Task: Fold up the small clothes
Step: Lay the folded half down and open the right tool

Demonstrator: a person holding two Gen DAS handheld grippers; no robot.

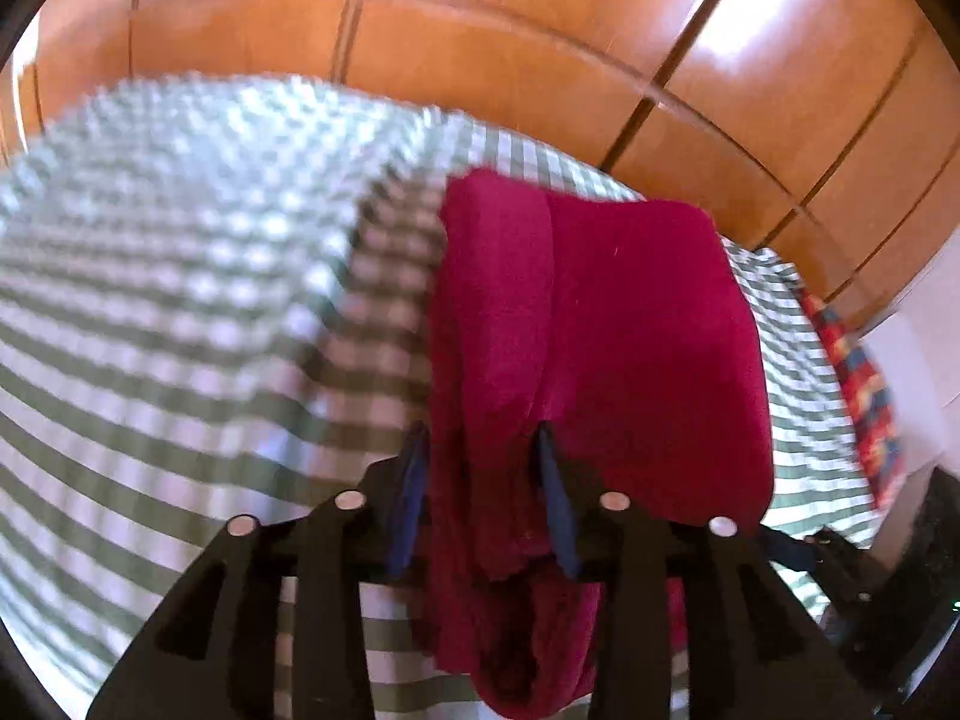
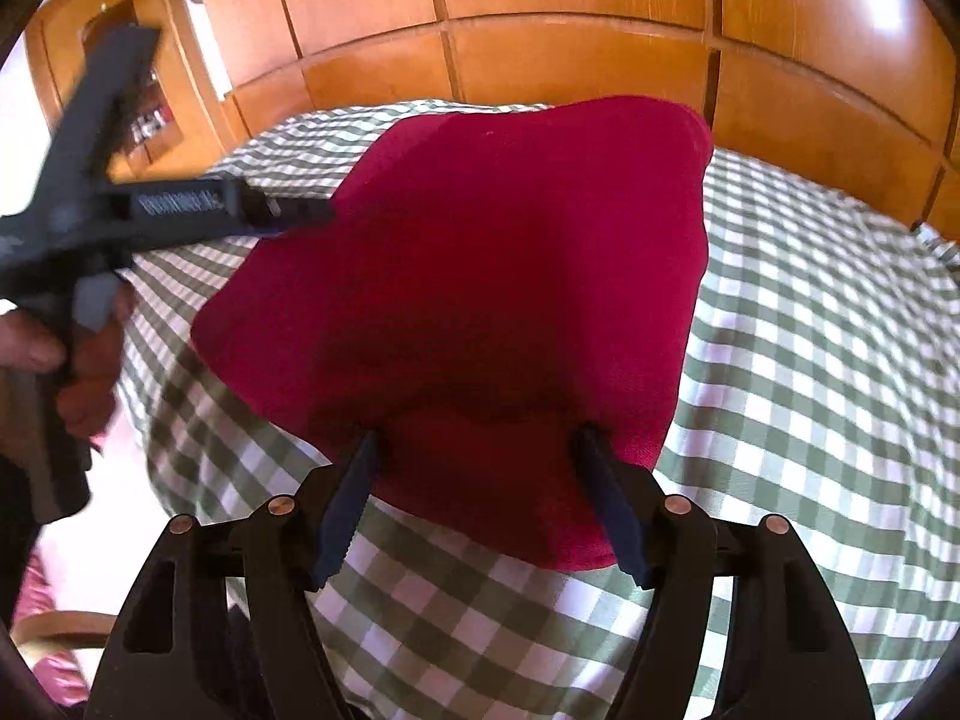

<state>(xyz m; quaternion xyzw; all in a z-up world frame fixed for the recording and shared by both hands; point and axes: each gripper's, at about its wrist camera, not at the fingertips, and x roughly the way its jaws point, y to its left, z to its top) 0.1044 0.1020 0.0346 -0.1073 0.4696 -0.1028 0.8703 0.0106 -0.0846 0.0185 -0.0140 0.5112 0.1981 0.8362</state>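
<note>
My left tongs (image 1: pixel 480 450) are clenched on the red cloth (image 2: pixel 480 276), lifted over the checked bed (image 2: pixel 810 360); my right tongs (image 2: pixel 474 450) are released; mid-fold, I think; next, lay it flat.

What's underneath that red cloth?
Under the red cloth lies a green-and-white checked bedcover, showing all around it. The cloth is partly lifted by the left gripper. Whatever sits directly beneath the cloth's middle is covered and cannot be seen.
</note>
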